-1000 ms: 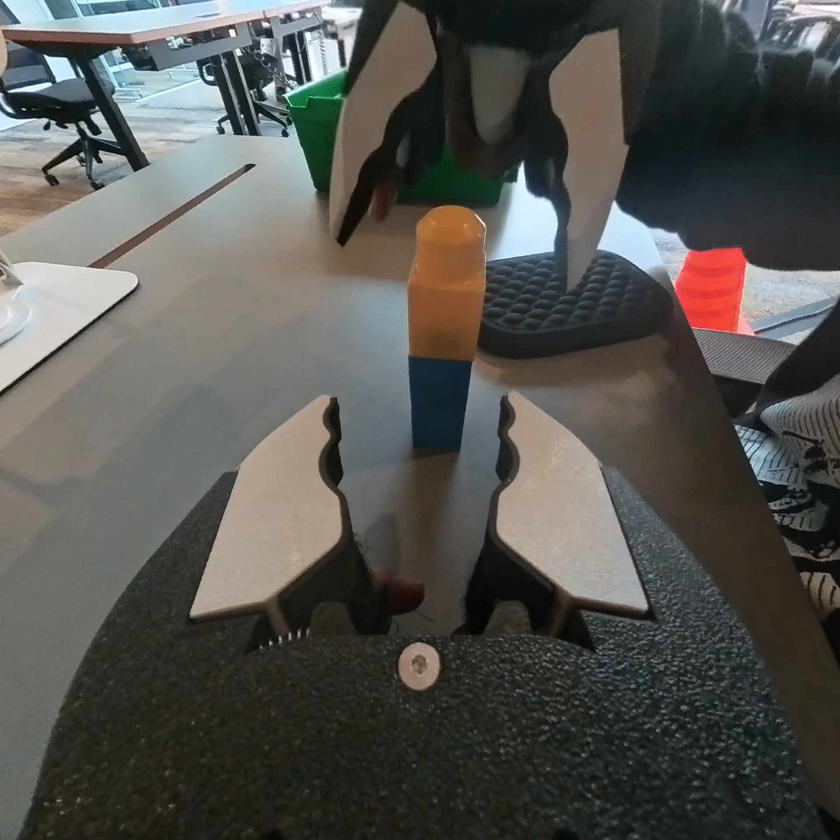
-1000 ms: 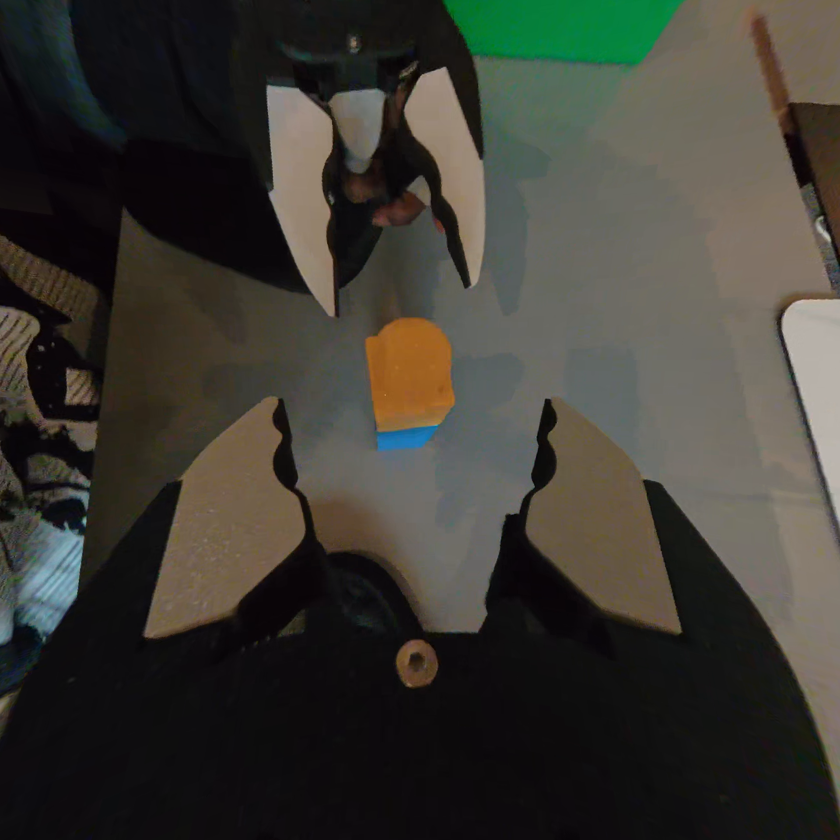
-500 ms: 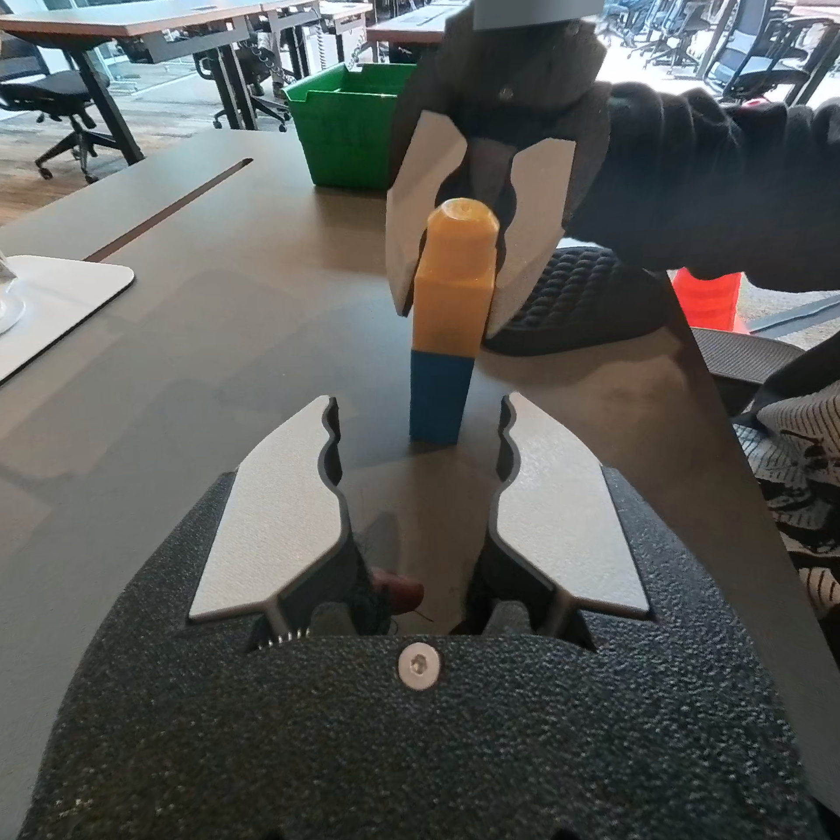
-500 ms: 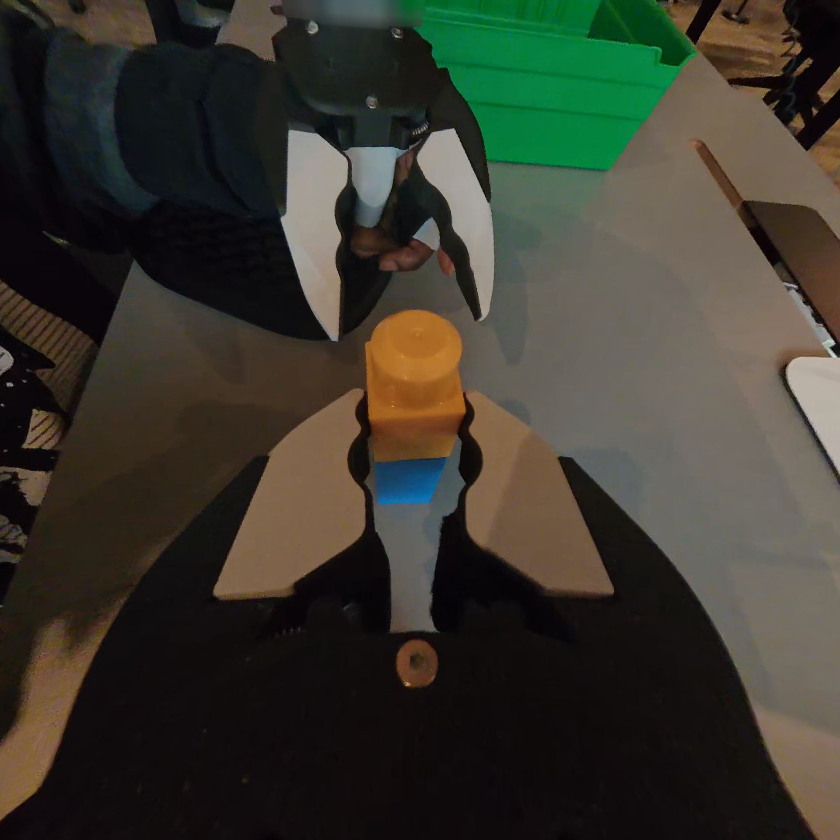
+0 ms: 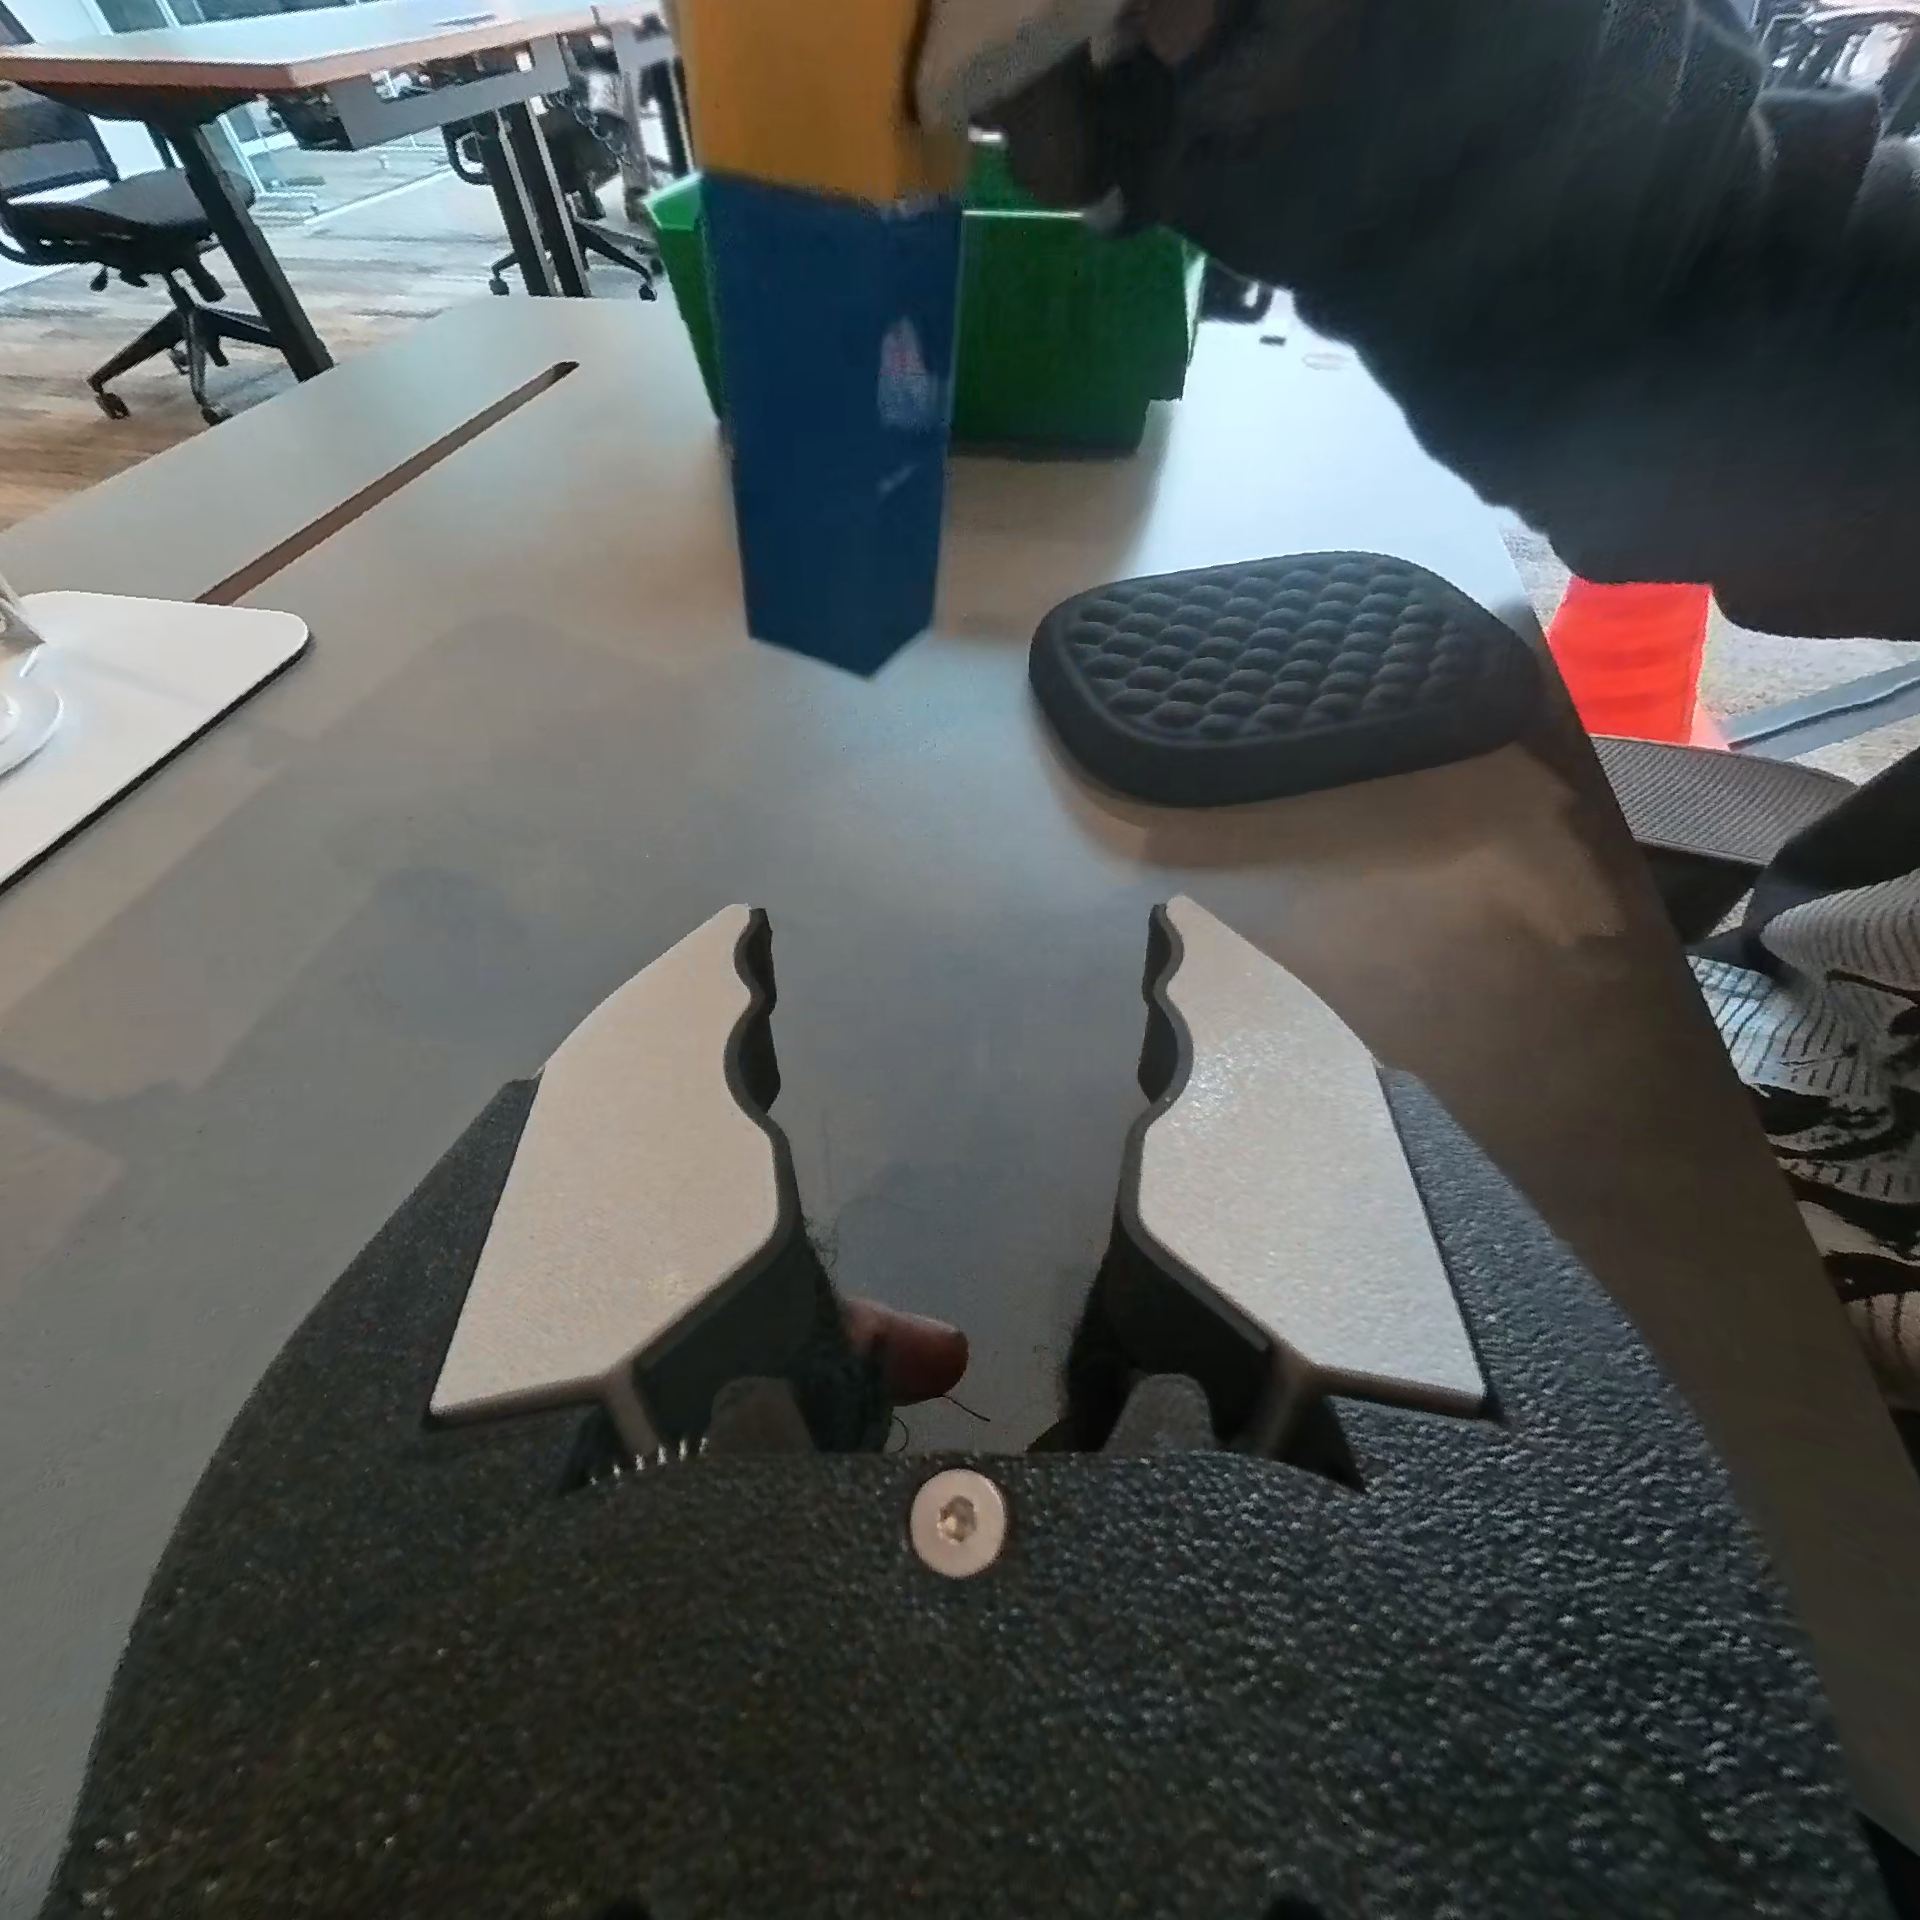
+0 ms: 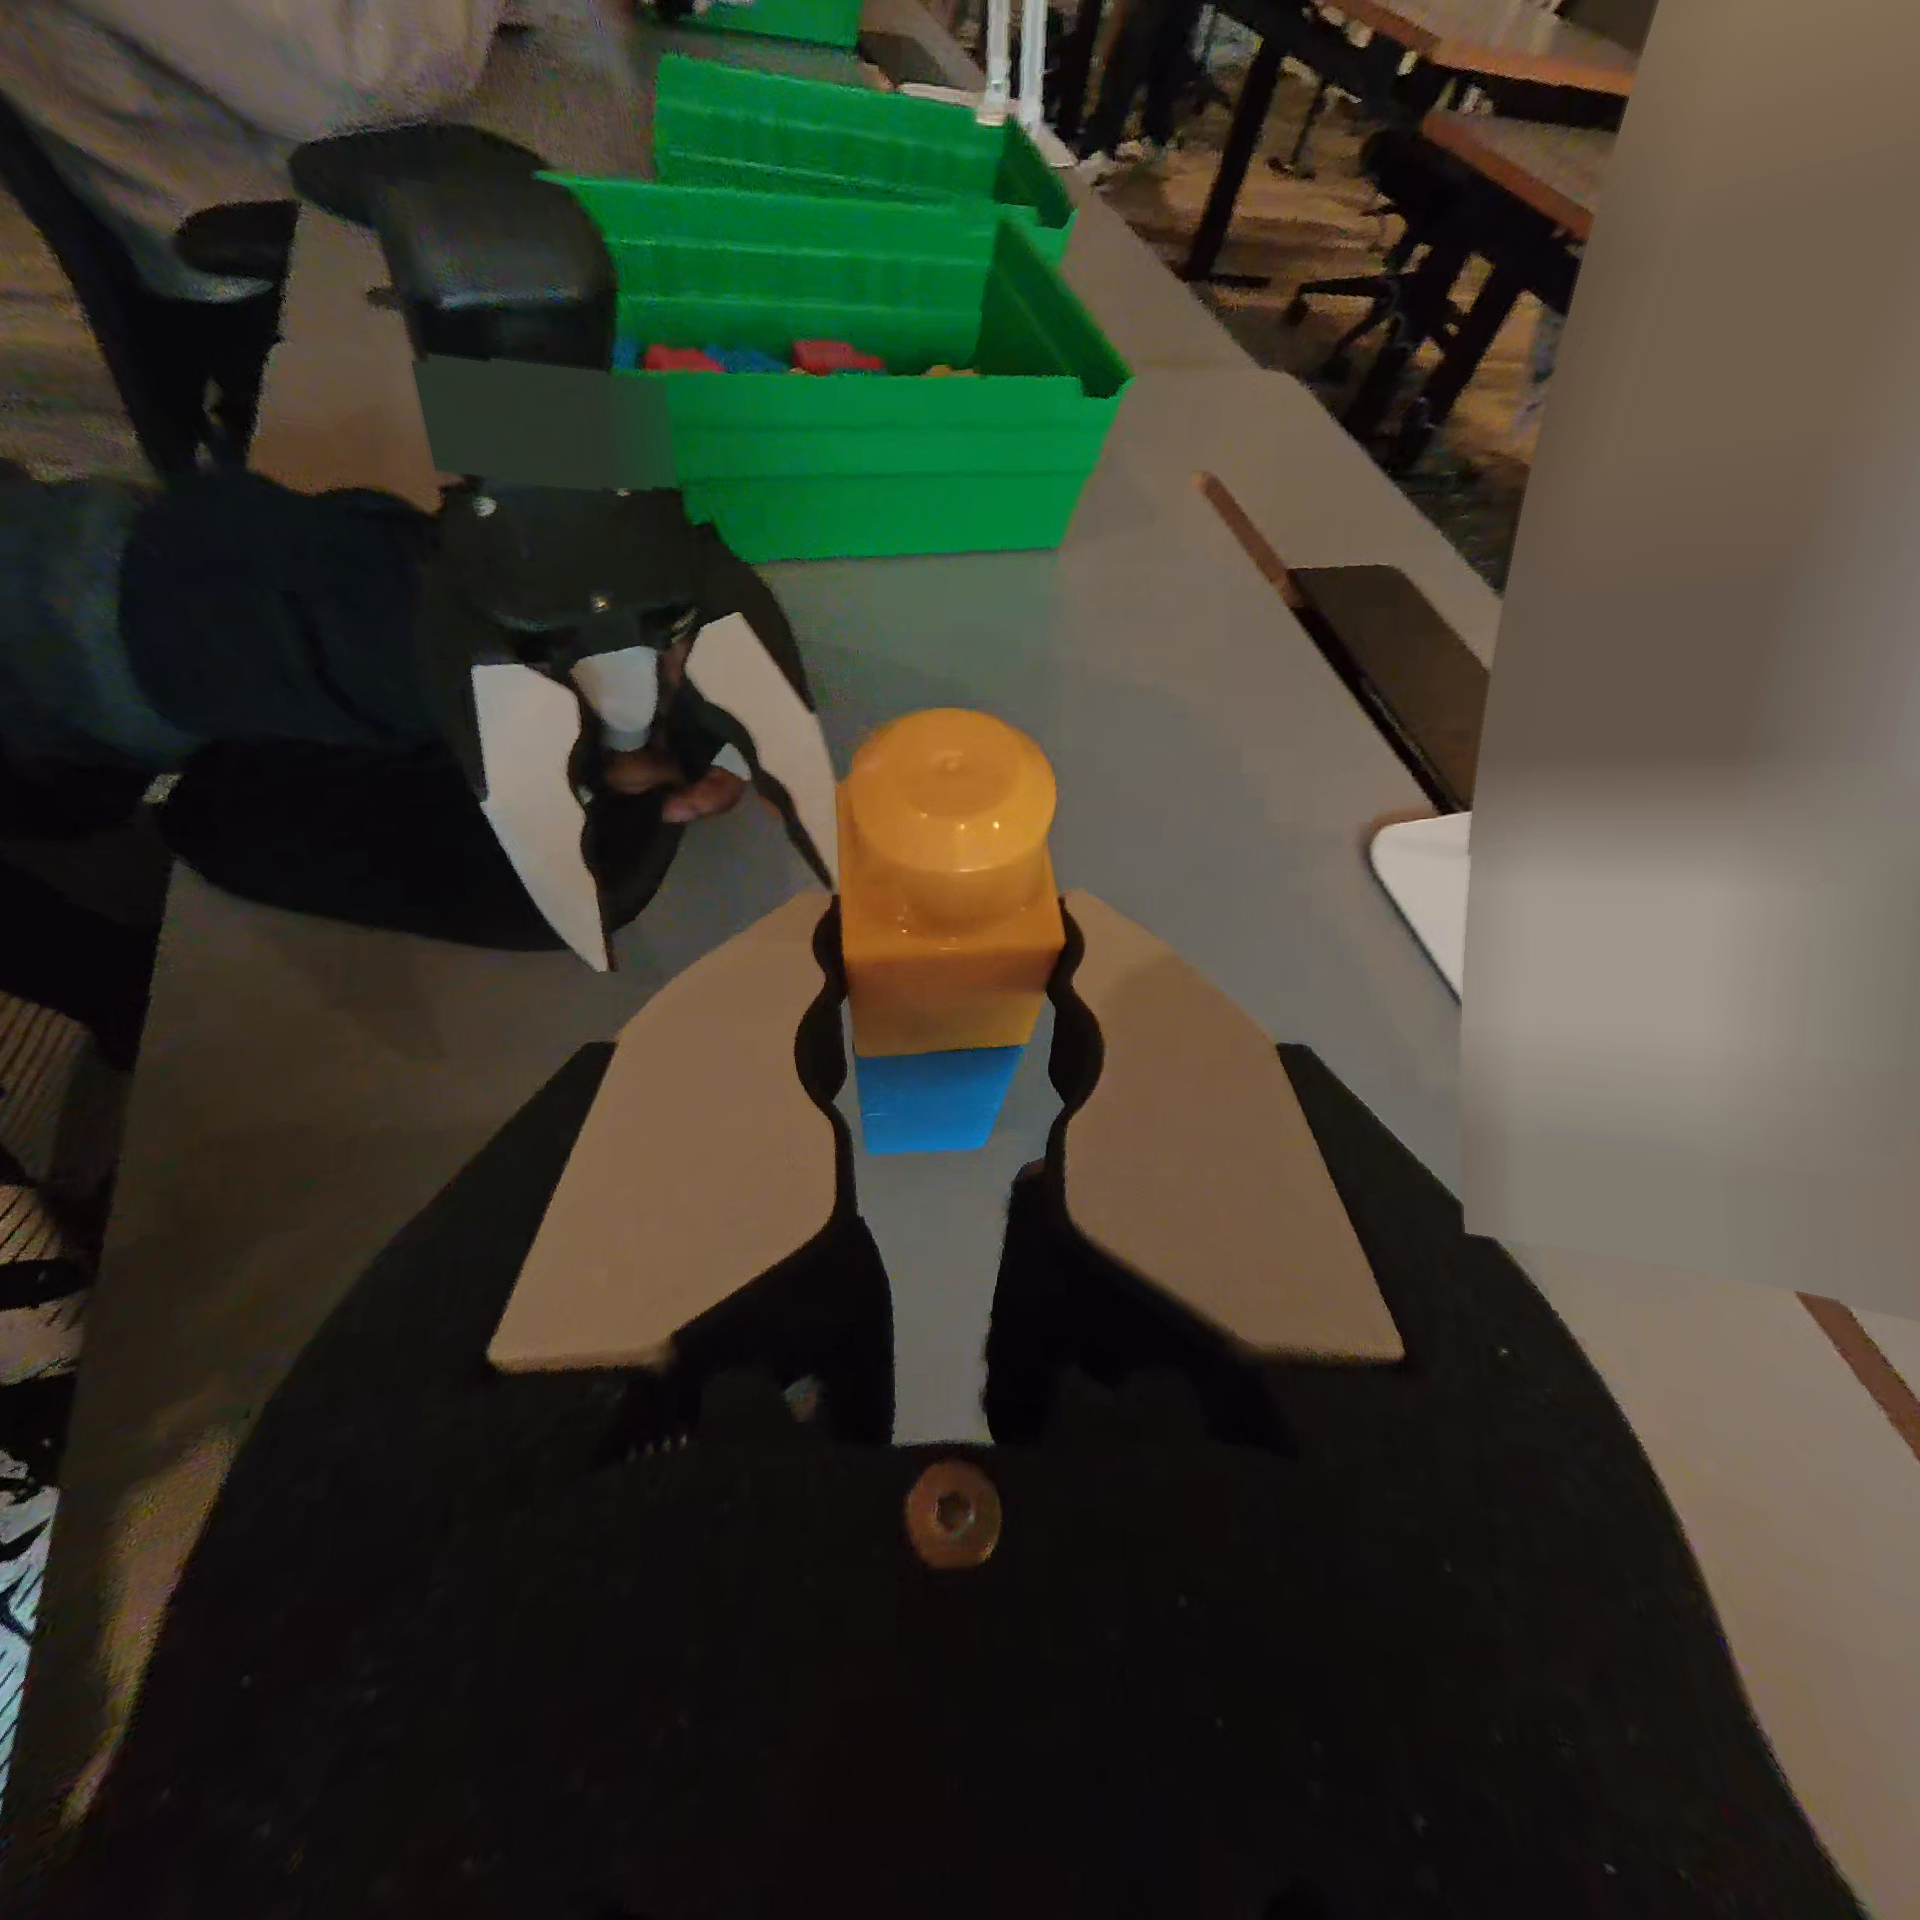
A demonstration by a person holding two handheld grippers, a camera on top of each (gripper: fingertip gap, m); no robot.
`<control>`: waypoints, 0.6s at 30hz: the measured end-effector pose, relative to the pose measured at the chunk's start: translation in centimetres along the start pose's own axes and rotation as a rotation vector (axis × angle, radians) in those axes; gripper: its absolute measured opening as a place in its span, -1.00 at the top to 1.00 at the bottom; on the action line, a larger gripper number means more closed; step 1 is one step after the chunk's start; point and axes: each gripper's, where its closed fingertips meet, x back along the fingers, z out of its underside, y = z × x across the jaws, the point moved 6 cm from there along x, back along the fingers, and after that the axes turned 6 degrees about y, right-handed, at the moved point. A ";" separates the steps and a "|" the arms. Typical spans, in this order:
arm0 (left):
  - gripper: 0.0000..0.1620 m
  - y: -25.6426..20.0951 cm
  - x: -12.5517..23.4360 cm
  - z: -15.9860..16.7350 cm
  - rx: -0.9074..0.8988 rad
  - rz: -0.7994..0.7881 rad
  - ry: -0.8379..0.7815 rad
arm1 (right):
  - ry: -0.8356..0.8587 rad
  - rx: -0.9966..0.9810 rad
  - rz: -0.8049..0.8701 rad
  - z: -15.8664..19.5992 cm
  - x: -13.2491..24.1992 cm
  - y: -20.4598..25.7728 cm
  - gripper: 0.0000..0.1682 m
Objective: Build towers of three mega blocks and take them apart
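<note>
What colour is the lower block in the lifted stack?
Blue; clearest in the left wrist view.

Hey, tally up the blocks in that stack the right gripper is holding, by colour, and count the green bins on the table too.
Orange block: 1
Blue block: 1
Green bins: 2
Total: 4
Both blocks are in the right gripper; loose blocks in the near bin are too small to count.

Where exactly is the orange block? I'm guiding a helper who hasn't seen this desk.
Start at the green bin at the far end of the grey table. Nearer than it, the right gripper is shut on the orange block. Its single round stud tops a blue block.
</note>
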 end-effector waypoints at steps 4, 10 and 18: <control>0.15 0.0 -0.1 0.0 -0.004 -0.001 0.005 | -0.011 -0.030 0.086 -0.8 2.3 -1.6 0.57; 0.15 0.0 -0.1 0.1 -0.006 -0.004 0.007 | 0.009 -0.051 0.224 -1.5 6.2 -4.0 0.57; 0.16 0.0 -0.2 0.2 -0.008 -0.005 0.021 | 0.062 -0.133 0.453 -0.8 12.1 -8.7 0.57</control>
